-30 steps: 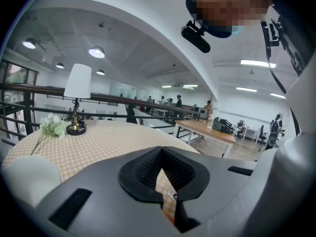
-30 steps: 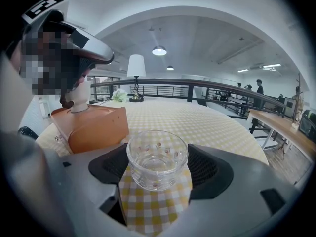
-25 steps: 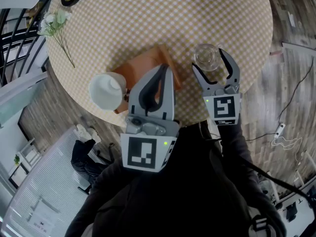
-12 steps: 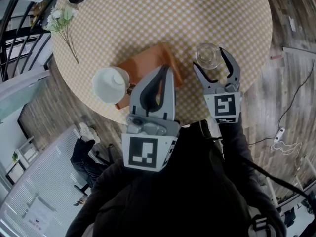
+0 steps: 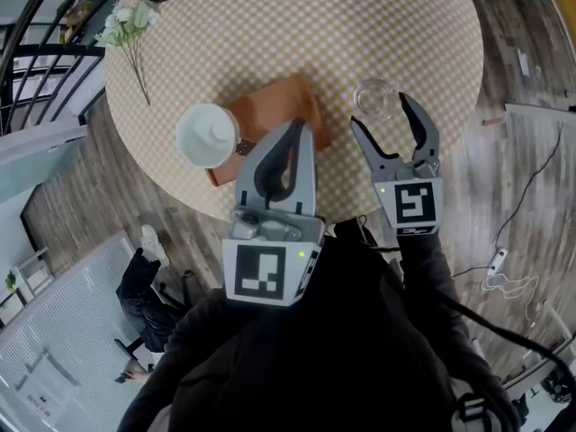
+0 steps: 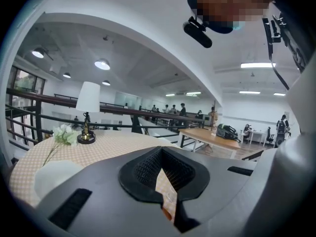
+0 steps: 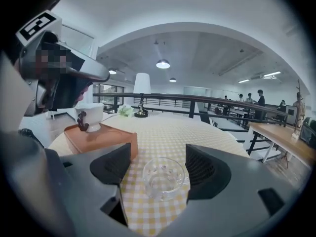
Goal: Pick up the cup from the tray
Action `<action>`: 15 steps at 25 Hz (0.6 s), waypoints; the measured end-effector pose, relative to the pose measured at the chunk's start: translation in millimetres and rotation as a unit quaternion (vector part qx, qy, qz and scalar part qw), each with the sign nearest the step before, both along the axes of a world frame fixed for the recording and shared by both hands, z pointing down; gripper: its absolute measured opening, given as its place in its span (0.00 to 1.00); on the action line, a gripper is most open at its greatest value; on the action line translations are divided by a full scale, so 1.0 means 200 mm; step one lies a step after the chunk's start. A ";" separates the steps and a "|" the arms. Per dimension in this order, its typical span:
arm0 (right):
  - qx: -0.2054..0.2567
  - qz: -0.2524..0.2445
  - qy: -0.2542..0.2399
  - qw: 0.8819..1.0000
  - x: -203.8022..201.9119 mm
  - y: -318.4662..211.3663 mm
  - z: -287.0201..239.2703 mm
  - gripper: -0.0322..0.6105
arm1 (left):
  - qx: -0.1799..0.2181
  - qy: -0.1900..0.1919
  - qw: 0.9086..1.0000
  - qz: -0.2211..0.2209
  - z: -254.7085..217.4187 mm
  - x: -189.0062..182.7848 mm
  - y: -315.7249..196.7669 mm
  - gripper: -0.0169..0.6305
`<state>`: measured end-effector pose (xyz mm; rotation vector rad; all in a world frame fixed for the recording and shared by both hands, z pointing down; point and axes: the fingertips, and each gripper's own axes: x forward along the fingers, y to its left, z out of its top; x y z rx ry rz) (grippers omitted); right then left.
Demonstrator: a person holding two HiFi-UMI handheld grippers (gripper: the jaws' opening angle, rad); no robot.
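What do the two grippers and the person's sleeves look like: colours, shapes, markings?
The left gripper and the right gripper have grey bodies with black textured pads. Each carries a white cube printed with black square markers and shows a small green light. The sleeves are black.

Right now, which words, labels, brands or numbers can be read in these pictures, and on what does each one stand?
None: no word, brand or number can be read anywhere.
Square markers on the left hand-held gripper and the right hand-held gripper: black-and-white patterns, not letters.
White cup and tray: no print visible.
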<state>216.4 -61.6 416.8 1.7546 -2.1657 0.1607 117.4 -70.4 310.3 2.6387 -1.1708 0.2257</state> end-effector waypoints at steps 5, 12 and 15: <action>0.025 -0.020 -0.026 0.999 -0.10 0.07 -0.15 0.55 | 0.017 0.008 1.000 -0.021 -0.06 -0.08 0.08 0.04; 0.065 -0.053 -0.046 0.995 -0.25 0.17 -0.39 0.11 | 0.052 0.018 0.996 -0.072 -0.15 -0.26 0.22 0.04; 0.074 -0.073 -0.056 0.993 -0.33 0.23 -0.46 0.07 | 0.064 0.020 0.994 -0.091 -0.18 -0.33 0.28 0.04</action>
